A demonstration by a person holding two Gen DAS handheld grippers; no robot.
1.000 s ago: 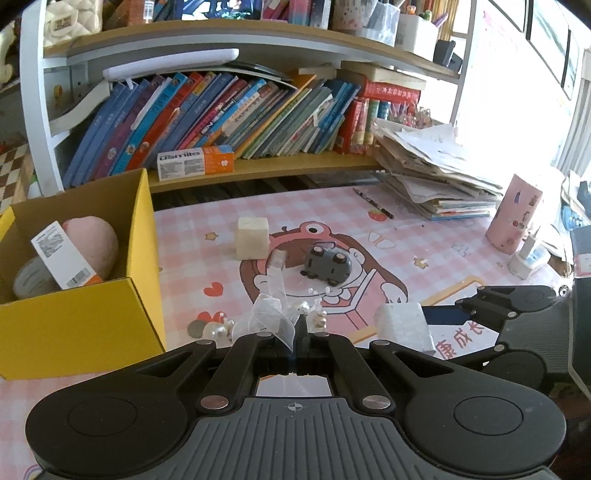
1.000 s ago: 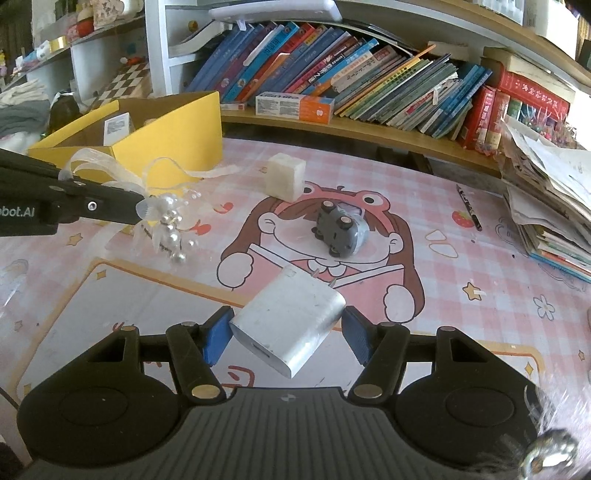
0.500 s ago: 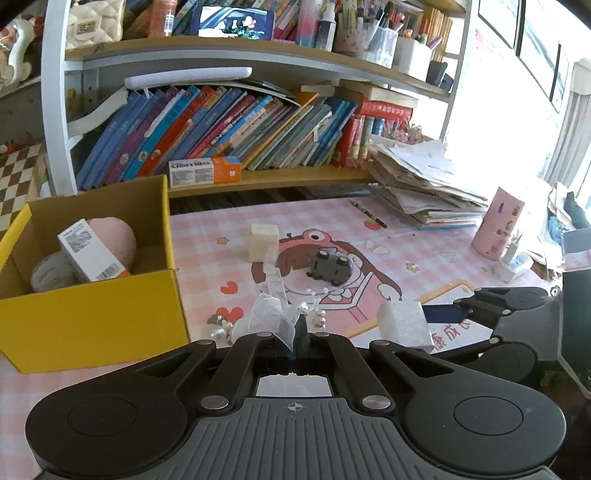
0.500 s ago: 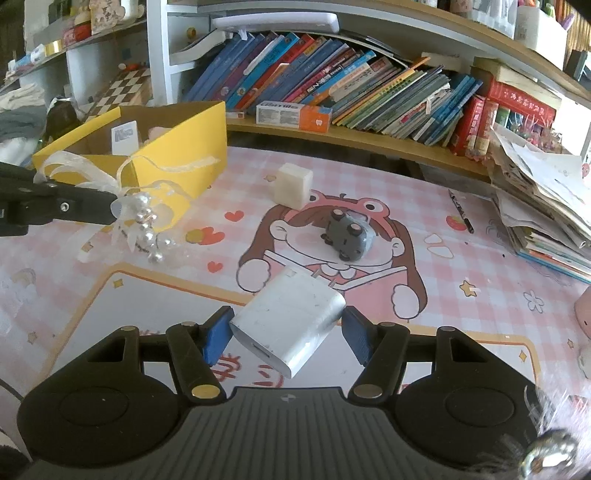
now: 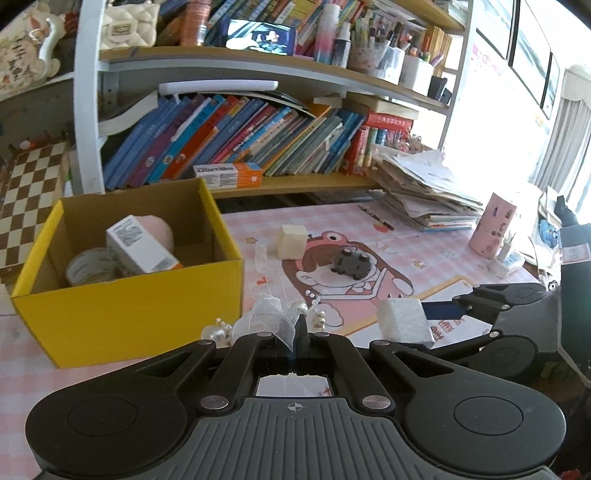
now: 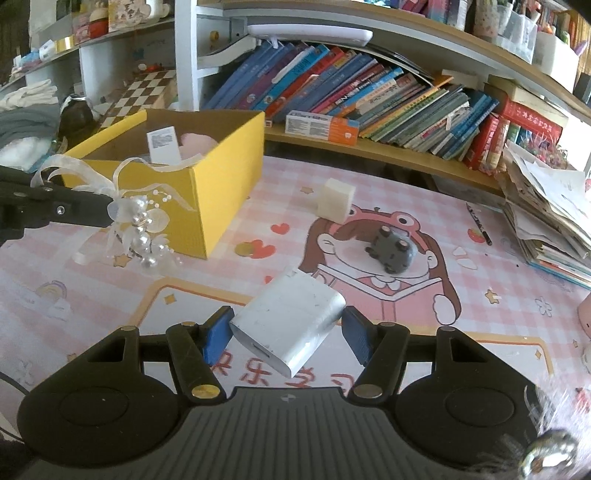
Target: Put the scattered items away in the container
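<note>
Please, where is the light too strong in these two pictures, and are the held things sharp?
Left wrist view: the window at right is washed out; the ribbon bow is sharp. Right wrist view: even light, the silver box is sharp, shelves curve from the fisheye.

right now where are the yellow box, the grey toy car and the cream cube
yellow box (image 5: pixel 129 317): left wrist view, on its front wall
grey toy car (image 6: pixel 393 248): right wrist view, on its upturned underside between the wheels
cream cube (image 6: pixel 337 199): right wrist view, on its front face
</note>
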